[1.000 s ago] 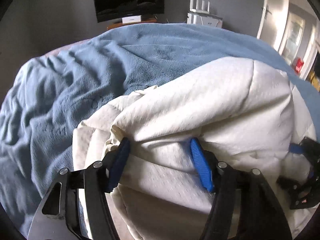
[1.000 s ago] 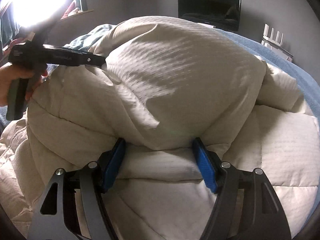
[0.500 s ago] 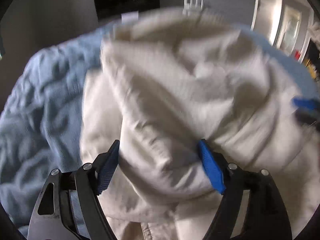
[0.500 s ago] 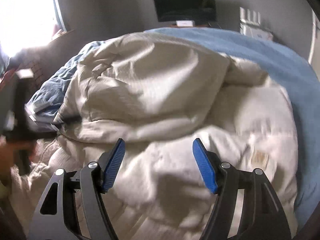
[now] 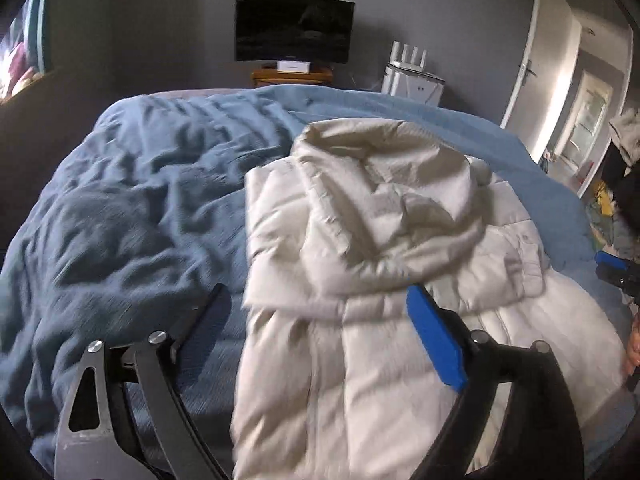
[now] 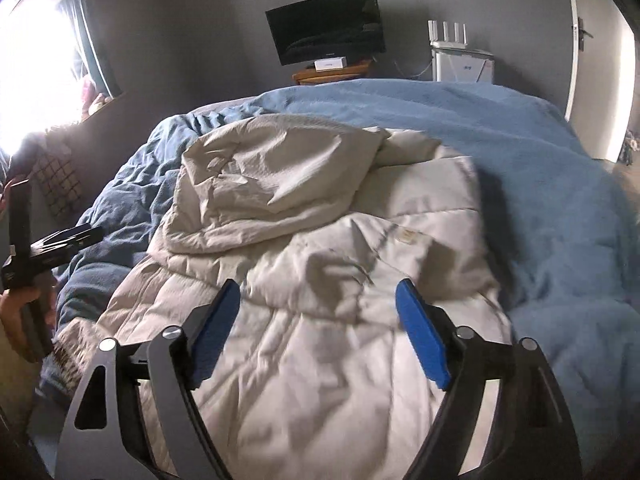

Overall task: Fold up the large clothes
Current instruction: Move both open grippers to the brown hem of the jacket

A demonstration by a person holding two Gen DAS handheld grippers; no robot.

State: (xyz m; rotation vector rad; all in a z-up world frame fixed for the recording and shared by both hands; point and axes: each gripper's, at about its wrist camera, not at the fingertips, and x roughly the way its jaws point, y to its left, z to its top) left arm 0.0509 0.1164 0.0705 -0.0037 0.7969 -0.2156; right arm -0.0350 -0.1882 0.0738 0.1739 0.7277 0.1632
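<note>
On the bed, your cream quilted puffer jacket [image 5: 384,280] lies across the blue blanket [image 5: 140,208], toward the blanket's right side in the left wrist view. Its upper portion, apparently the hood [image 6: 272,188], is folded back onto the body of the garment and rests there in a crumpled mound. A small label [image 6: 406,236] shows on the quilted panel just beside that mound.

Your left gripper [image 5: 316,336] hangs above the jacket's left edge with its jaws spread wide and nothing between them: one blue pad sits over the blanket, the other over the cream fabric. Your right gripper [image 6: 316,328] hangs above the lower body of the jacket, jaws likewise wide apart and empty. Neither gripper's pads appear to touch the fabric, though motion blur makes this hard to confirm.

In the right wrist view, your left hand [image 6: 20,312] grips its tool at the frame's left edge, beside a bright window [image 6: 32,64].

Beyond the bed, a dark monitor [image 5: 294,30] stands on a wooden stand [image 5: 292,77], with a white router [image 5: 408,54] to its right and an open door [image 5: 548,60] farther right.
</note>
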